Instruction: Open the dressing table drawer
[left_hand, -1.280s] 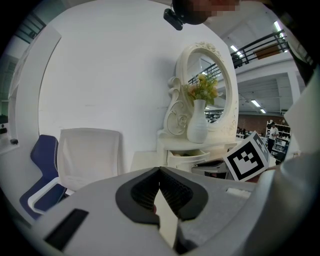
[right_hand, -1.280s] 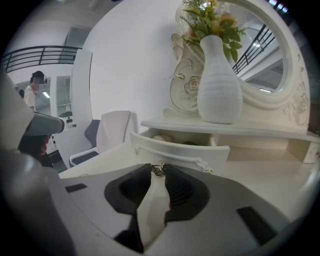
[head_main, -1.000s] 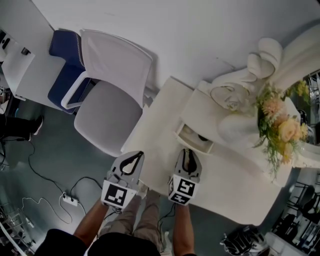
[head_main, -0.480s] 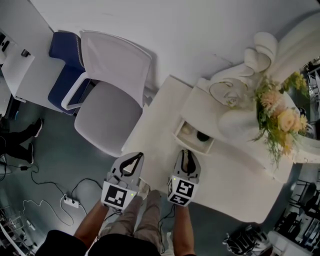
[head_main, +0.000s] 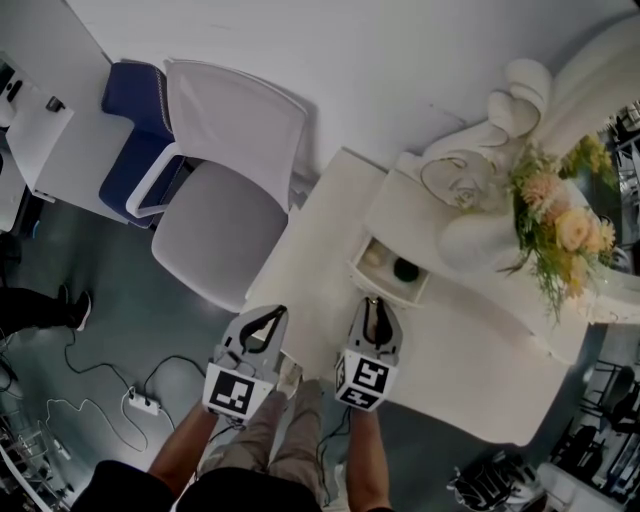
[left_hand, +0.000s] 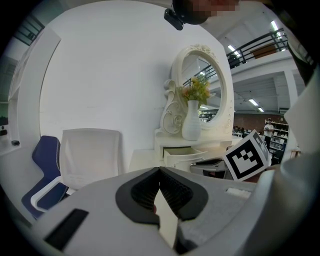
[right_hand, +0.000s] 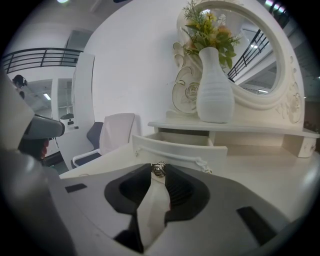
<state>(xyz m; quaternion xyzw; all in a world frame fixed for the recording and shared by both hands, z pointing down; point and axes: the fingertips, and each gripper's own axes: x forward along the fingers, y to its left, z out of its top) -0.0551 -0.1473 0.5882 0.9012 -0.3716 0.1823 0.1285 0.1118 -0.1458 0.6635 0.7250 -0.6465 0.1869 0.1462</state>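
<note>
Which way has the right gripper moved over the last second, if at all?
No. The right gripper stays shut on the drawer knob, at the same spot above the table edge.

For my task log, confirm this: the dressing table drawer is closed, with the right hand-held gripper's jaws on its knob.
Not closed: the drawer is pulled out, as the head view shows. The right hand-held gripper does have its jaws on the knob.

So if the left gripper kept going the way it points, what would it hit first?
Probably the dressing table top, near its left edge, left of the open drawer: the left gripper tilts slightly down toward it. Depth is unclear.
</note>
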